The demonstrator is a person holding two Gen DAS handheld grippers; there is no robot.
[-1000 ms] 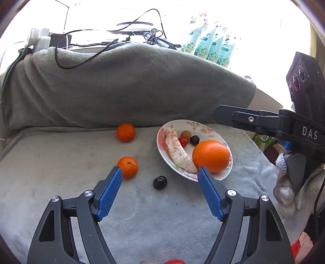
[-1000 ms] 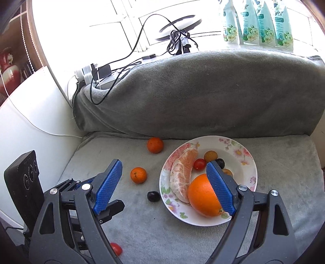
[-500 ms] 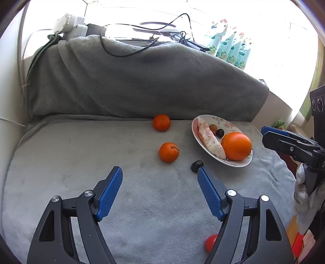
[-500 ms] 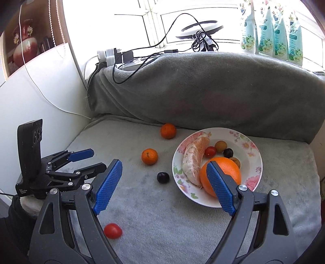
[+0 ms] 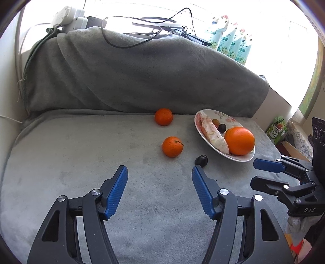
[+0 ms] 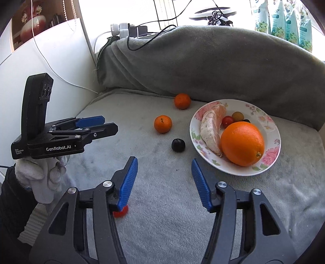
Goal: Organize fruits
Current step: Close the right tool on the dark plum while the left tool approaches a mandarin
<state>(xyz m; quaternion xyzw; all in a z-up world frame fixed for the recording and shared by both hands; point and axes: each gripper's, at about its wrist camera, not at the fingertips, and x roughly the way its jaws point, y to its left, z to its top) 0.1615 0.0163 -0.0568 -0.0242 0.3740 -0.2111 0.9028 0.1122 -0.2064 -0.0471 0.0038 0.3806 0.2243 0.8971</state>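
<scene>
A floral plate (image 6: 270,162) on the grey blanket holds a big orange (image 6: 242,143), a peeled citrus segment (image 6: 211,128), a red cherry tomato (image 6: 228,121) and small fruits. Off the plate lie two tangerines (image 6: 163,124) (image 6: 182,101), a dark plum (image 6: 178,145) and a red tomato (image 6: 120,213), partly hidden behind my right finger. My right gripper (image 6: 163,181) is open and empty, short of the plum. My left gripper (image 5: 159,189) is open and empty; the near tangerine (image 5: 172,146) and plum (image 5: 201,159) lie ahead of it.
A blanket-covered hump (image 6: 213,65) rises behind the fruit, with cables and a power strip (image 5: 69,19) on top. Green pouches (image 6: 284,22) stand at the window. A white wall (image 6: 50,67) bounds the left side. The blanket edge drops off at right (image 5: 270,140).
Both grippers have drawn back and lower from the plate. The left one swung left, so the fruit sits farther right. The red tomato now lies by my right gripper's left finger.
</scene>
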